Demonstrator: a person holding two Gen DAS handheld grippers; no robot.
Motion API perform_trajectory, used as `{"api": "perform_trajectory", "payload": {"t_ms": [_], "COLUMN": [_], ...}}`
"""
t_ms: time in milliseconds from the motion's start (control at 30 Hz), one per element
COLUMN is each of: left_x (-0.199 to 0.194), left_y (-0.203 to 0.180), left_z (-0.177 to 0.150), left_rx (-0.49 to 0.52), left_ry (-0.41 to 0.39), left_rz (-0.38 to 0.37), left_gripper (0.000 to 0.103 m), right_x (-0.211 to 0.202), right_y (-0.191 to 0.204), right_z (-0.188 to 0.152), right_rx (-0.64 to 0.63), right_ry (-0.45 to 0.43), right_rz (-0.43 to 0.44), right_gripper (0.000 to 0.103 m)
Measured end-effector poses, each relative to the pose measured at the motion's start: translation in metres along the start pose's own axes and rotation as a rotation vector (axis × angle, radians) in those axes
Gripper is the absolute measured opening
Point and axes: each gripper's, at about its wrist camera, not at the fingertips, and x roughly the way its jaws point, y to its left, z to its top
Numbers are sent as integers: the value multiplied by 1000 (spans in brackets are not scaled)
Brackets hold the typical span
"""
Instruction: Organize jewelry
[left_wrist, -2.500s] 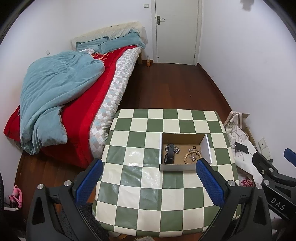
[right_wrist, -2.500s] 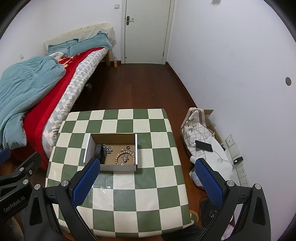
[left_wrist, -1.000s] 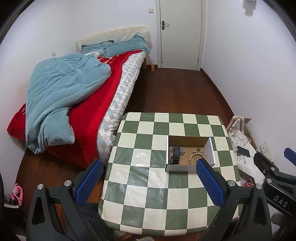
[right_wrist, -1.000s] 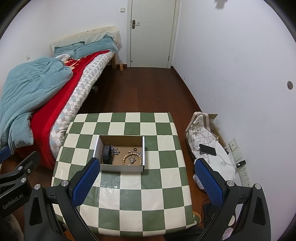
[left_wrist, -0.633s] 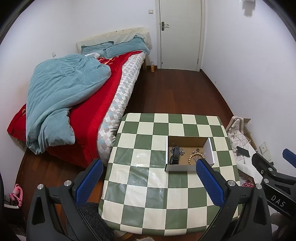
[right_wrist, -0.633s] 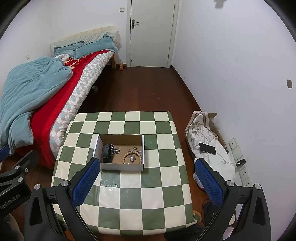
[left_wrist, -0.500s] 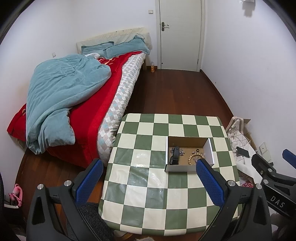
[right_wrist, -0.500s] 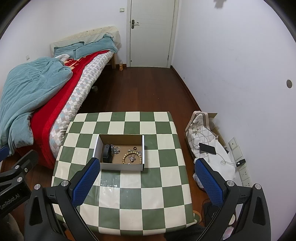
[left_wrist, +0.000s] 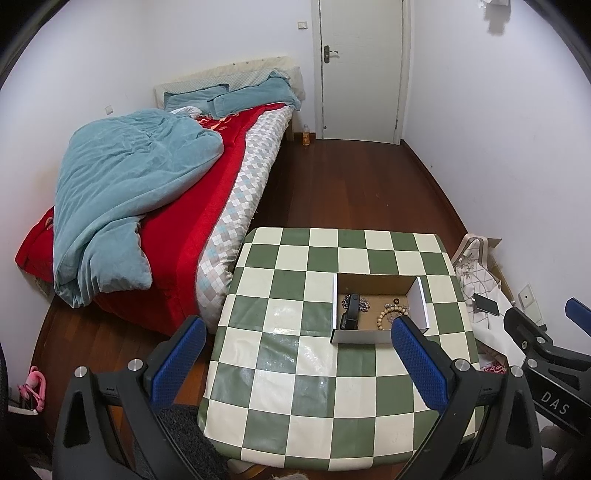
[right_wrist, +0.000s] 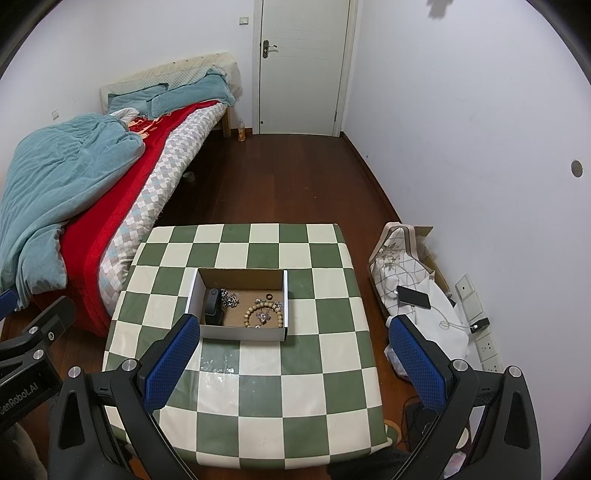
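An open white cardboard box (left_wrist: 369, 336) (right_wrist: 243, 334) sits on a green-and-cream checked table (left_wrist: 295, 369) (right_wrist: 288, 387). Inside lie a black watch (left_wrist: 351, 312) (right_wrist: 212, 302), a wooden bead bracelet (left_wrist: 386, 318) (right_wrist: 264, 314), a silver chain (right_wrist: 231, 297) and a small dark ring (right_wrist: 269, 296). My left gripper (left_wrist: 297, 358) is open and empty, held high above the table's near side. My right gripper (right_wrist: 293, 350) is open and empty, also high above the table. Both are well clear of the box.
A bed (left_wrist: 155, 206) with a red cover and blue quilt stands left of the table. A bag (right_wrist: 402, 273) with a phone (right_wrist: 413, 296) on it lies on the floor by the right wall. A white door (left_wrist: 360, 70) is at the back.
Both grippers have pulled back and up from the table since 2.5 s ago, so the box looks smaller. Over the last second there is little further change. Both stay open.
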Motion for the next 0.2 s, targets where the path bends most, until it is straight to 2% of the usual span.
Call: {"api": "perform_trajectory", "payload": {"t_ms": [200], "left_x": [-3], "left_y": [3], "left_z": [0], "left_rx": [-7], "left_ry": [-5], "left_rz": [-11], "left_gripper": [102], "right_x": [-3], "right_y": [-3], "right_z": [-1], "right_rx": [-1], "right_ry": [5], "right_rz": [2], "right_gripper": [103]}}
